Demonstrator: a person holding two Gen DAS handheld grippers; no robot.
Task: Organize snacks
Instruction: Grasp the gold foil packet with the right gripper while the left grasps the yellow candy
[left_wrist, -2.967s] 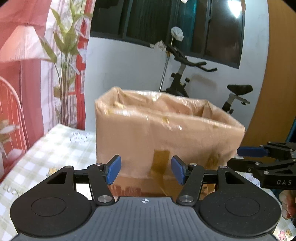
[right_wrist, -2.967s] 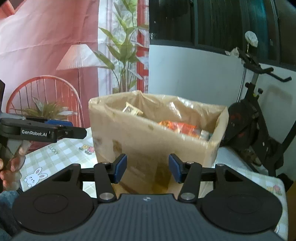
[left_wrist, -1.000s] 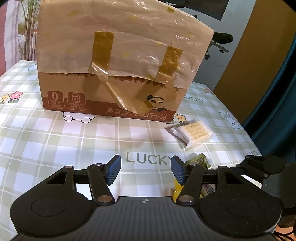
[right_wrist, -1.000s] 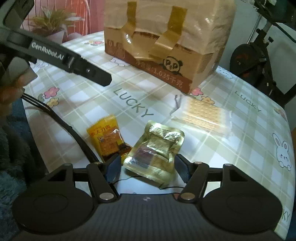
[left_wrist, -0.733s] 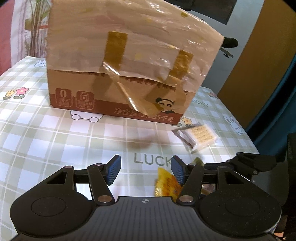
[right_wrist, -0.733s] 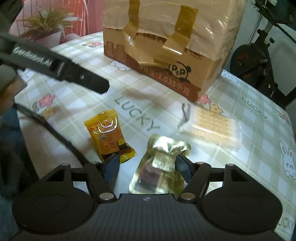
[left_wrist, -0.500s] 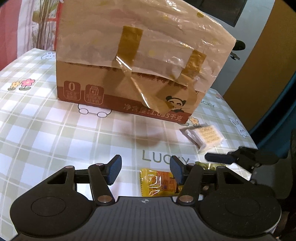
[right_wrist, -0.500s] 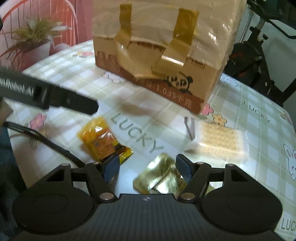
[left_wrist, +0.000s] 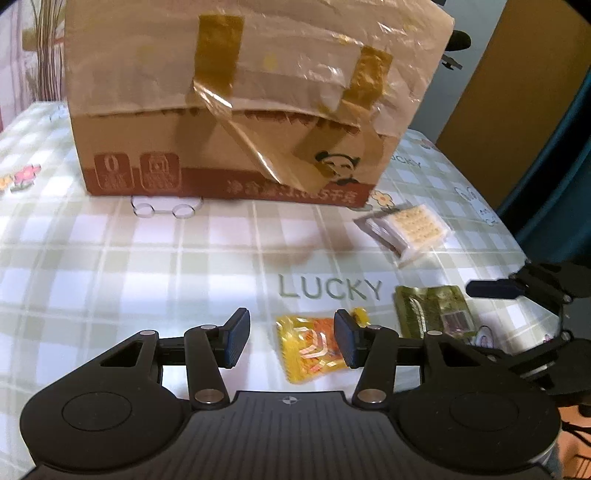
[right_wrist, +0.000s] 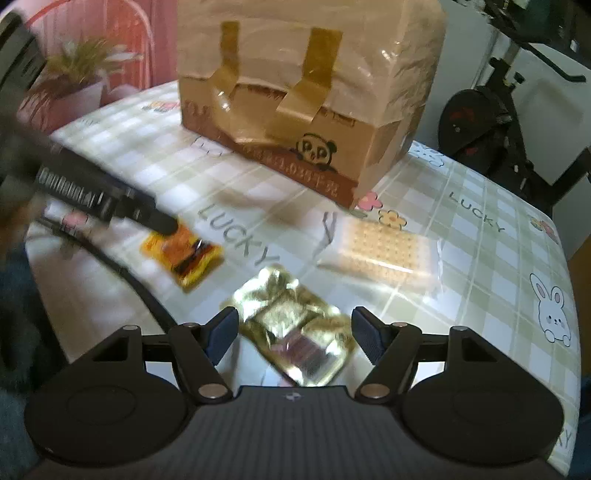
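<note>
Yellow crinkled snack packet is lying low-centre on the checked tablecloth, between the closing jaws of the left gripper, untouched. The right gripper is gaping around a gold pouch.

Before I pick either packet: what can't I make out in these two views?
- cardboard box: top cut off in both views, contents unseen.
- yellow packet: print blurred; left gripper, jaws closing, covers one corner.
- gold pouch: glare hides label; near end behind right gripper.
</note>
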